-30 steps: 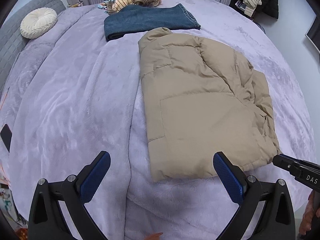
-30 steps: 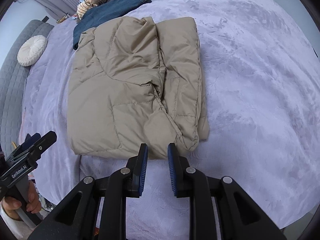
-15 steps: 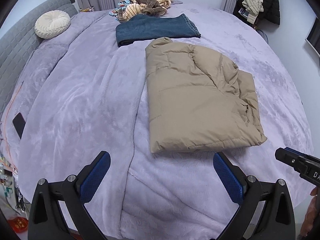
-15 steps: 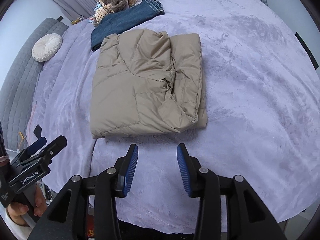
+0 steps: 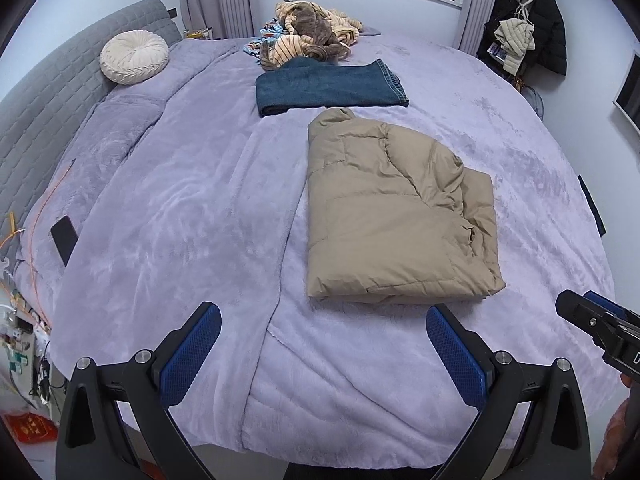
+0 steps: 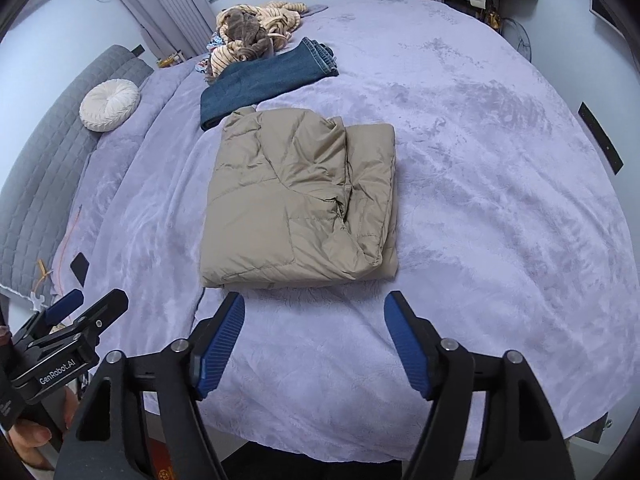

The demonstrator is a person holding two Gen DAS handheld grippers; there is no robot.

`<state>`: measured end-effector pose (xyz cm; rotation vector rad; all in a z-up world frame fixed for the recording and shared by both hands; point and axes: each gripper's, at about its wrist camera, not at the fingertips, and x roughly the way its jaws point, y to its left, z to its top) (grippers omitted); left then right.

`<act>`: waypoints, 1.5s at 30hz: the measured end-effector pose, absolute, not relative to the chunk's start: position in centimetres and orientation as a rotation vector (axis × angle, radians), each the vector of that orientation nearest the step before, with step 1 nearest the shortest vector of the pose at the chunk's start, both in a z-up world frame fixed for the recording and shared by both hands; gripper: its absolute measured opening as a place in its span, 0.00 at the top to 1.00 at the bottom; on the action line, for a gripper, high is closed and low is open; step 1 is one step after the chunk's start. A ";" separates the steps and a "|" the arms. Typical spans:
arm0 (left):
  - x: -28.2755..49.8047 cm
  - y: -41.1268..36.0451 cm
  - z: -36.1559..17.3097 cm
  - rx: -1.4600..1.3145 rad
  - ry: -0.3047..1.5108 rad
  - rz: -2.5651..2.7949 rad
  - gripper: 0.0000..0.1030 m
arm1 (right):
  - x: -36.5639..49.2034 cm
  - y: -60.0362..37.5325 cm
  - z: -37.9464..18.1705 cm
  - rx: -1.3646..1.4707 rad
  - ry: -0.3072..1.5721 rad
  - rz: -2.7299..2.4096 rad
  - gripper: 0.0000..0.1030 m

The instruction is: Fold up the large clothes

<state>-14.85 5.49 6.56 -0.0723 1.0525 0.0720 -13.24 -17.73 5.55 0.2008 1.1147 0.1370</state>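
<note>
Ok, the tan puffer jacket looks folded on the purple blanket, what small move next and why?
Probably reach both grippers toward the striped clothes heap at the far edge: the tan puffer jacket lies folded beside the folded blue jeans, the left gripper is empty, and the right gripper is opening, empty.

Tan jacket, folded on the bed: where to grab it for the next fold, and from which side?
Judging by its pose: take the jacket by its near hem, one tool at each corner, coming from the bed's near edge. That hem lies straight and closest; the collar end points away toward the jeans, so lifting the hem folds it toward the collar.
</note>
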 end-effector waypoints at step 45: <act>-13.4 9.7 9.6 -0.043 1.005 0.064 0.00 | -12.4 -14.3 8.9 0.143 1.016 0.002 0.00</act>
